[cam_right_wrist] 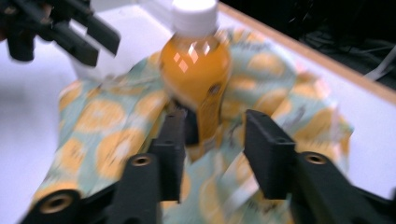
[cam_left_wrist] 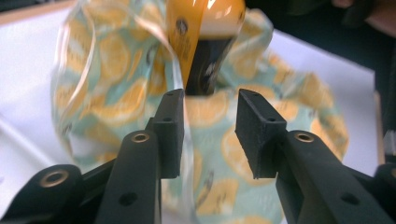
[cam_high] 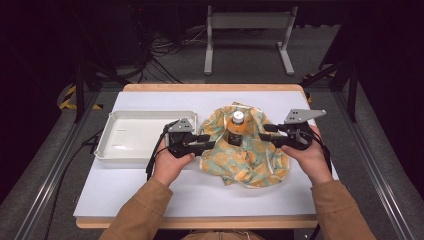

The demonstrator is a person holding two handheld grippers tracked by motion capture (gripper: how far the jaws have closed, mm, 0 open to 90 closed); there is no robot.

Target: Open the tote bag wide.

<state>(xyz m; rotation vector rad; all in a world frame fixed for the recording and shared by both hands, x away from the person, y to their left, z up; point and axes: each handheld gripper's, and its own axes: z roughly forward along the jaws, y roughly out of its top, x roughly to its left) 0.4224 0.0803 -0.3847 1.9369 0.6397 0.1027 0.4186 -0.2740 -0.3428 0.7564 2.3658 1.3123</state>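
Observation:
A bottle of orange drink [cam_high: 237, 125] with a white cap stands upright on a teal cloth printed with lemon slices [cam_high: 245, 155]. The cloth is bunched up around its base. My left gripper [cam_high: 209, 141] sits at the cloth's left edge, pointing right toward the bottle. In the left gripper view its jaws [cam_left_wrist: 210, 100] stand apart, a cloth edge [cam_left_wrist: 107, 65] runs by the left jaw, and the bottle [cam_left_wrist: 205, 28] lies beyond. My right gripper [cam_high: 262, 132] points left at the bottle from the other side. Its jaws [cam_right_wrist: 215, 116] stand apart over the cloth [cam_right_wrist: 102, 121] below the bottle [cam_right_wrist: 196, 65].
A white tray [cam_high: 107, 145] lies on the white mat left of the cloth, close behind my left hand. The left gripper [cam_right_wrist: 88, 37] appears at the top left of the right gripper view. A metal frame stands on the floor beyond the table.

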